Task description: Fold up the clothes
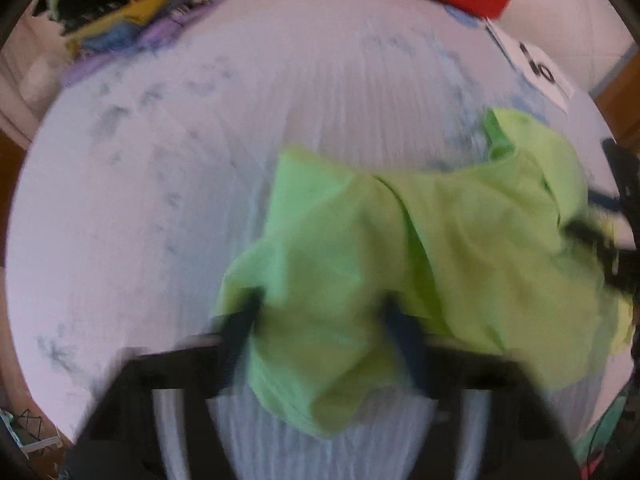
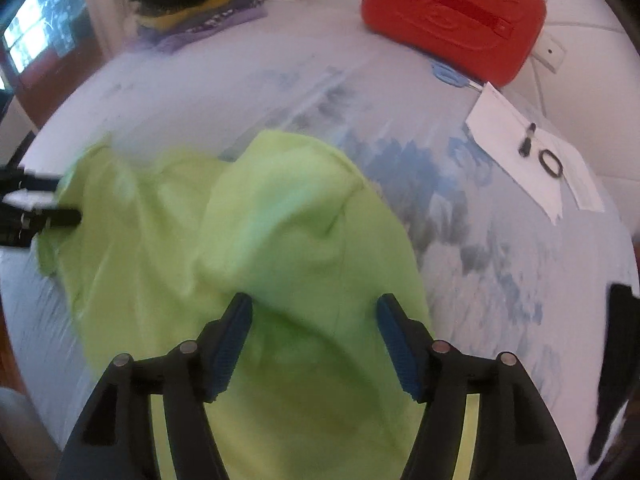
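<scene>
**Green garment bunched on the bed, both tongs spread over it**

We see the lime-green garment (image 2: pixel 248 240) lying crumpled on the pale blue-patterned bedsheet (image 2: pixel 480 240), folds piled up, nothing flat. We take the garment as our landmark.

Right gripper (image 2: pixel 314 304): jaws wide apart, blue pads (image 2: pixel 230 344) on either side of a raised fold of the garment, nothing pinched between them. It sits over the garment's near edge in the right wrist view.

Left gripper (image 1: pixel 320 304): fingers also spread, garment cloth bulging between and over them. Left wrist view is motion-blurred, so we cannot tell if cloth touches the pads; no clamp visible. In the right wrist view the left gripper (image 2: pixel 36 210) appears at the garment's far left edge.

Outward from the garment:
- White paper sheet (image 2: pixel 520 152) to its right, well apart, with a small black ring (image 2: pixel 551 163) and a small dark item on it.
- Red zippered case (image 2: pixel 452 12) beyond the garment, far right, on the bedsheet.
- Stack of folded clothes (image 2: pixel 196 4) beyond the garment, far left: dark, yellow and purple layers.
- Window (image 2: pixel 40 28) further left of that stack.
</scene>
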{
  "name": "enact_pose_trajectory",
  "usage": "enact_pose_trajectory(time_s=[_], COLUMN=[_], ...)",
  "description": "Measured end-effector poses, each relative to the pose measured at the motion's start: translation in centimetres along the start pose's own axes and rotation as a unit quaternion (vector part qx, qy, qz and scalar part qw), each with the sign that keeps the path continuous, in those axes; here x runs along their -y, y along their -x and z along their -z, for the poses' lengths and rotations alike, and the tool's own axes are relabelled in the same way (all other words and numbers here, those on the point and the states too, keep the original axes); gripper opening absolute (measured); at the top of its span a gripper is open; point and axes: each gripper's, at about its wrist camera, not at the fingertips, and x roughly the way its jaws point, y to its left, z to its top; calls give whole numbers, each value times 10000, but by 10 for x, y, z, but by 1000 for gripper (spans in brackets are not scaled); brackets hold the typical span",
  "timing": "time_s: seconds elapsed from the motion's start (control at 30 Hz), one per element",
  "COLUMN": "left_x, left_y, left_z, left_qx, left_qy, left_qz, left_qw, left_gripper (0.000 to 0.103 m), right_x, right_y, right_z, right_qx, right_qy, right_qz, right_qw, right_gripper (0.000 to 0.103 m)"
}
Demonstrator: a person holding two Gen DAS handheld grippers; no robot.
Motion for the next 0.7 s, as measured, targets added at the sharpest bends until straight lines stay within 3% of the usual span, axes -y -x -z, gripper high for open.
enact_pose_trajectory(time_s=[0.07, 0.1, 0.23, 0.37, 0.43, 0.57, 0.63, 0.7], left_x=[2, 3, -14, -31, -41, -57, -61, -59], left_y=[6, 10, 66, 124, 139, 126, 117, 107], left_z=[-3, -5, -29, -54, -66, -87, -94, -91], left_qx=[86, 128, 1024, 1939, 2149, 1967, 1832, 1699], left_qy=[-85, -128, 146, 437, 566, 642, 620, 523], left_qz=[14, 21, -132, -291, -331, -305, -346, -447], left_qw=[9999, 9998, 9945, 9796, 9744, 9779, 9805, 9831], left_gripper=[11, 10, 9, 9, 9, 10, 23, 69], right_x=[14, 25, 69, 105, 117, 137, 143, 140], right_y=[1, 10, 52, 109, 134, 157, 153, 149], right_z=[-12, -19, -48, -90, -113, -171, -187, -183], right_qx=[137, 306, 1047, 1981, 2432, 3047, 2897, 2778], right_qy=[-315, -456, -982, -1049, -1075, -1157, -1399, -1566], right_qz=[-168, -132, -95, 80, 113, -88, -301, -466], right_qw=[9993, 9984, 9896, 9745, 9639, 9453, 9464, 9466], right_gripper=[3, 4, 4, 4, 4, 7, 17, 22])
